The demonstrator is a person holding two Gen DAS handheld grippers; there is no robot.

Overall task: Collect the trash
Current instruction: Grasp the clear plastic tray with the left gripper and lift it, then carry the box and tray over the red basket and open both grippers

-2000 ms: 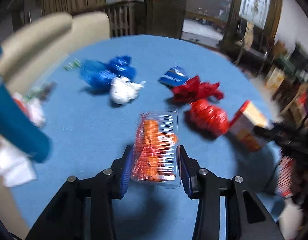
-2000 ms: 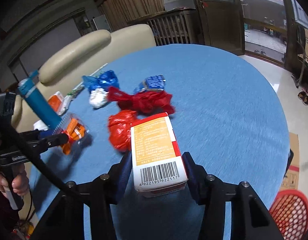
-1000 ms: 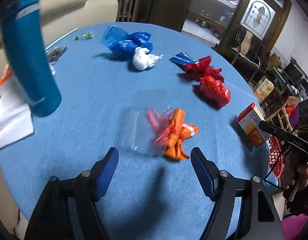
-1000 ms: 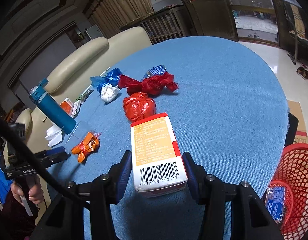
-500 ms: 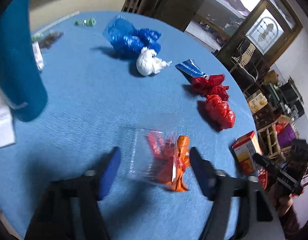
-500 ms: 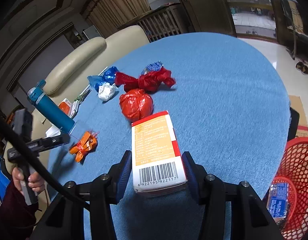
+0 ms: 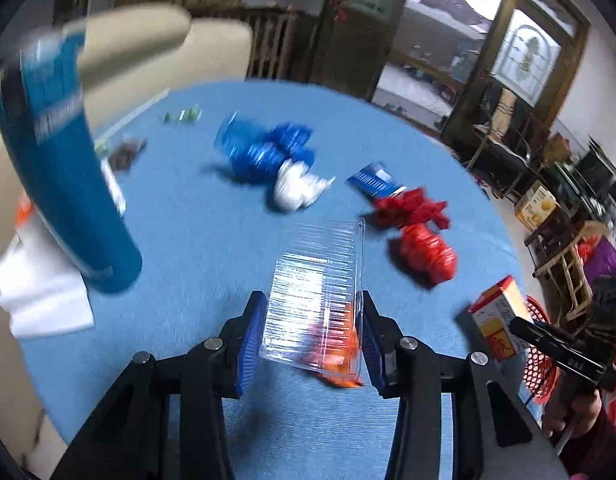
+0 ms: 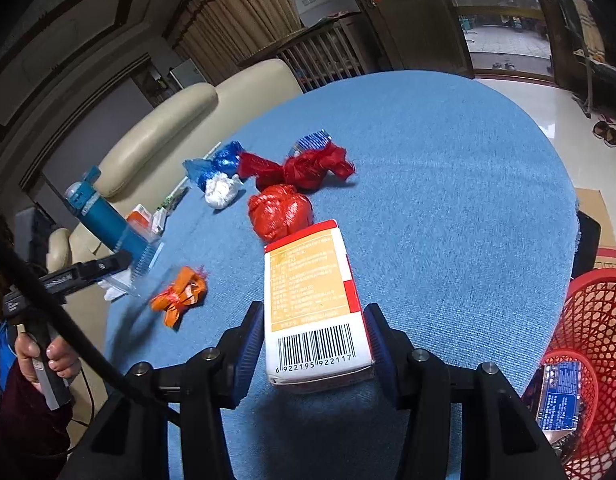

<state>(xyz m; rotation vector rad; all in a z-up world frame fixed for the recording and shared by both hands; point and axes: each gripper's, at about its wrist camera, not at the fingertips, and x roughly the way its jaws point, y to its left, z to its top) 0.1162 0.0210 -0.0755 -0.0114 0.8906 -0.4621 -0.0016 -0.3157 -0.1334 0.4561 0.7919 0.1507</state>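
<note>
The clear plastic tray point(image 7: 316, 292) sits low centre in the left view — the left gripper point(image 7: 310, 338), jaws just closed, pinches it above the orange wrapper point(image 8: 180, 294). The right gripper point(image 8: 314, 350) clamps the carton point(image 8: 314, 300) beside the red basket point(image 8: 596, 320).

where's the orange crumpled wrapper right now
In the right wrist view the orange crumpled wrapper lies on the blue table, left of the held orange-and-white carton, below the clear plastic tray in the left tongs.

Clear ribbed tray point(image 7: 316, 292) lifted; carton point(image 8: 314, 300) upright.
</note>
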